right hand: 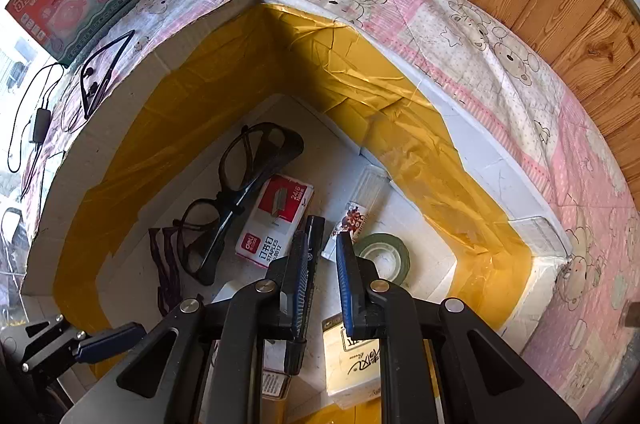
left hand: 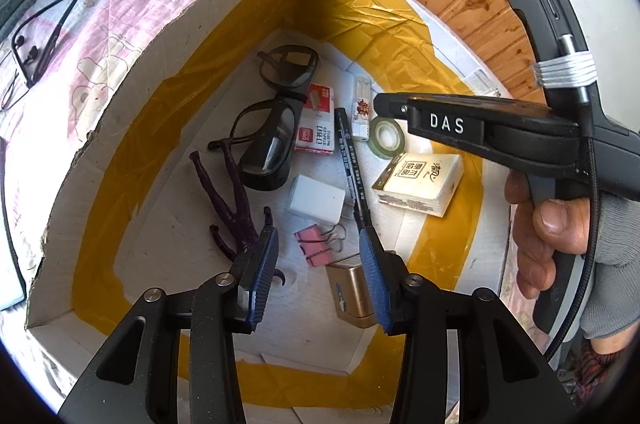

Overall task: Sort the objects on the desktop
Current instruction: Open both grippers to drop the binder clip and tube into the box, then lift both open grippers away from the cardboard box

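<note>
A white foam box (left hand: 100,151) lined with yellow tape holds the sorted items. My left gripper (left hand: 318,272) hangs open over its near end. A pink binder clip (left hand: 316,248) lies on the floor below the gap, and a gold case (left hand: 348,294) sits by the right finger. My right gripper (right hand: 322,264) points down into the box with its pads a narrow gap apart and nothing pinched. A black pen (right hand: 316,226) lies on the floor under its left finger. The pen (left hand: 352,163) also shows flat in the left wrist view, with the right gripper (left hand: 378,103) above its far end.
Two black glasses (left hand: 268,139), a red staples box (left hand: 318,127), a tape roll (left hand: 387,136), a tissue pack (left hand: 420,183), a white block (left hand: 316,199) and a purple claw clip (left hand: 228,199) crowd the floor. Earphones (right hand: 100,79) lie on the pink quilt outside.
</note>
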The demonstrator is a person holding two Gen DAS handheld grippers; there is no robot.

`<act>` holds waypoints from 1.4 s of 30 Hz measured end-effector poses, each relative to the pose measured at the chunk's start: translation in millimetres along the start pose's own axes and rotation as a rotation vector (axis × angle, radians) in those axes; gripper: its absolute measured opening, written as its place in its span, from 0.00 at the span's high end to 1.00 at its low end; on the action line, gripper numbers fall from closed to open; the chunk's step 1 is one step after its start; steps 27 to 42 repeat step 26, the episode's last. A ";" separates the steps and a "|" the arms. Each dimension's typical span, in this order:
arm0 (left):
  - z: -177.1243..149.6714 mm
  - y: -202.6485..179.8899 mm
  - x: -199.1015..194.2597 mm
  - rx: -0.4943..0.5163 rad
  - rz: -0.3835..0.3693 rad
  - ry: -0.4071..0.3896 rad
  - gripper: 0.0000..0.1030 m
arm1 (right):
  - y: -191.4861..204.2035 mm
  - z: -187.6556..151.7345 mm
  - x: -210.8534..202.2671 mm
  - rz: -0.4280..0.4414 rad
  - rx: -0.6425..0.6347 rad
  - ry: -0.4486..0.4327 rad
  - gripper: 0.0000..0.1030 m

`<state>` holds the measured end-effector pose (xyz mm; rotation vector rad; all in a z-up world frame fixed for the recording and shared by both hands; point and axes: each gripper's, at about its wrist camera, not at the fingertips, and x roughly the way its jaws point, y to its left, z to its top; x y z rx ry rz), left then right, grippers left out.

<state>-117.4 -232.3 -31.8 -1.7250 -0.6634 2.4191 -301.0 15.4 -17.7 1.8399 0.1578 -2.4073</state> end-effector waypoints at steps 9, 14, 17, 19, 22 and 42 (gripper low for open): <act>-2.4 -9.0 -18.6 0.052 0.062 -0.074 0.56 | 27.9 -41.3 -30.7 -0.040 -0.161 -0.009 0.84; -3.9 -6.9 -24.1 0.047 0.072 -0.100 0.55 | 41.7 -67.8 -50.9 -0.036 -0.229 -0.039 0.84; -5.4 -7.0 -29.1 0.047 0.062 -0.134 0.44 | 52.1 -84.0 -62.4 -0.038 -0.260 -0.055 0.80; -6.5 -7.7 -33.2 0.052 0.068 -0.164 0.37 | 57.2 -93.7 -67.6 -0.038 -0.278 -0.064 0.79; -9.1 -7.9 -39.2 0.052 0.061 -0.203 0.35 | 64.1 -107.5 -74.9 -0.039 -0.302 -0.072 0.79; -12.9 -7.9 -45.0 0.048 0.078 -0.242 0.32 | 70.8 -118.3 -79.8 -0.043 -0.322 -0.077 0.79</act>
